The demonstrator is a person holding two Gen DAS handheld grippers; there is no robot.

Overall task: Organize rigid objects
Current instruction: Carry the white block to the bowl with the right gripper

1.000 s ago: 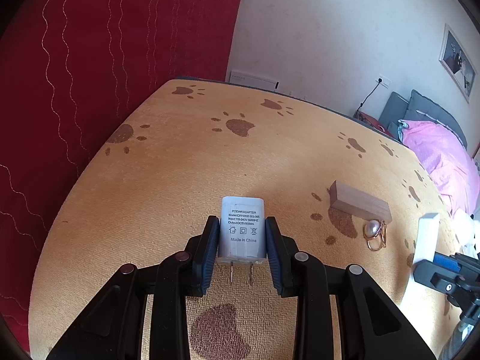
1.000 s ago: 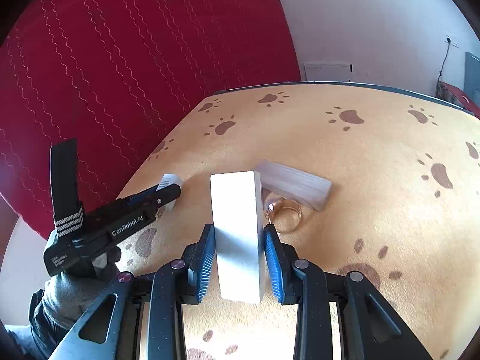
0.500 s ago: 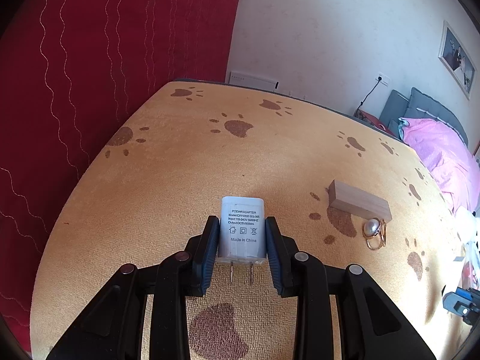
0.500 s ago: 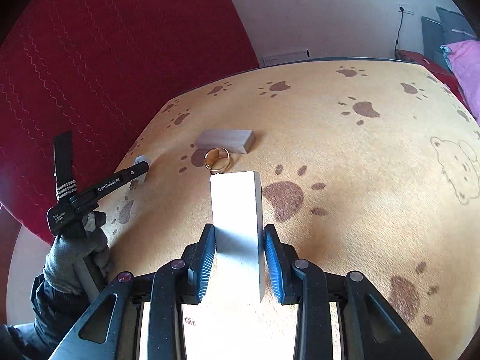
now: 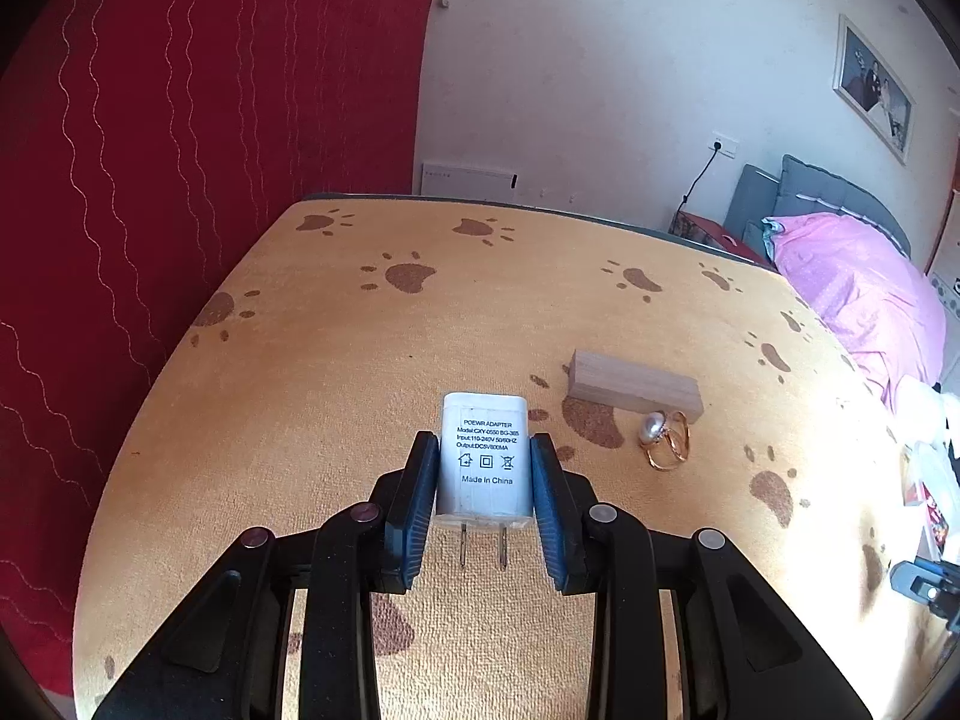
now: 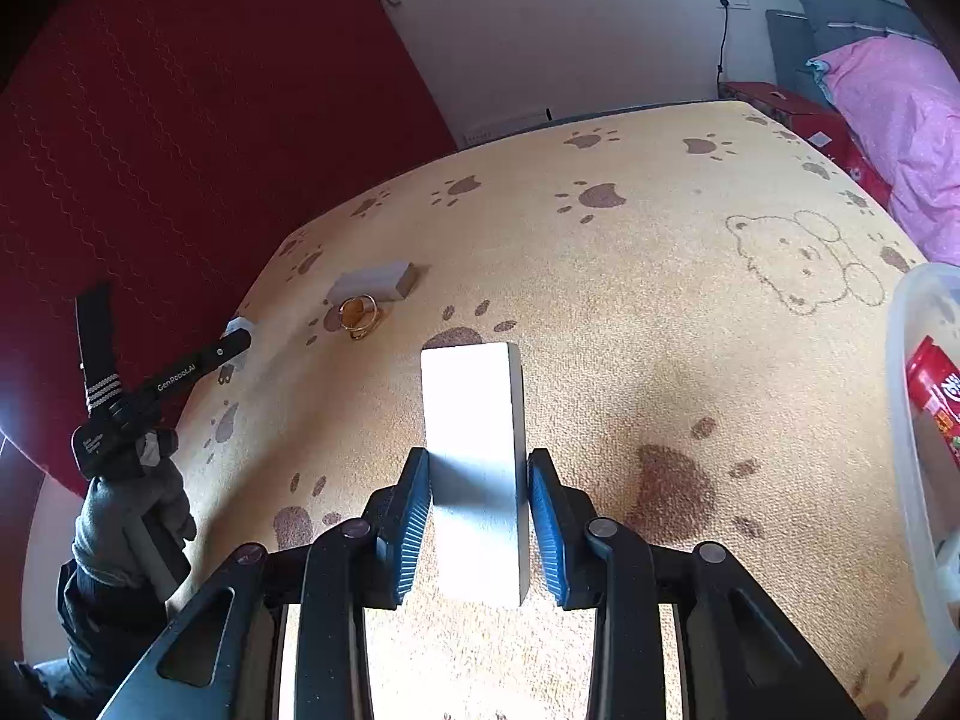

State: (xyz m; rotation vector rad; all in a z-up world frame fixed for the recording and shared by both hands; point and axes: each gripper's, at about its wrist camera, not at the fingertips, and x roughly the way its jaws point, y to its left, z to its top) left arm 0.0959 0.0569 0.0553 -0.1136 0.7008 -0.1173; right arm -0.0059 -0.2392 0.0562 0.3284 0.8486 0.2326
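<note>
My left gripper [image 5: 483, 474] is shut on a white power adapter [image 5: 485, 450], prongs toward the camera, held just above the paw-print cloth. My right gripper [image 6: 479, 483] is shut on a white rectangular block [image 6: 474, 444], held upright above the cloth. A wooden block [image 5: 633, 384] lies right of the adapter, with a gold pearl ring [image 5: 663, 435] touching its near side. Both show far left in the right wrist view: the wooden block [image 6: 373, 282] and the ring [image 6: 359, 315]. The left gripper [image 6: 231, 348] with the adapter shows there too.
A clear plastic bin [image 6: 900, 420] holding a red packet [image 6: 933, 390] stands at the right edge of the orange paw-print tablecloth [image 6: 660, 300]. A red curtain [image 5: 180, 180] hangs left. A bed with pink bedding [image 5: 864, 282] lies beyond the table.
My right gripper has pulled back and swung right with the white block, away from the wooden block and ring; the bin has come into view. The left gripper has barely moved.
</note>
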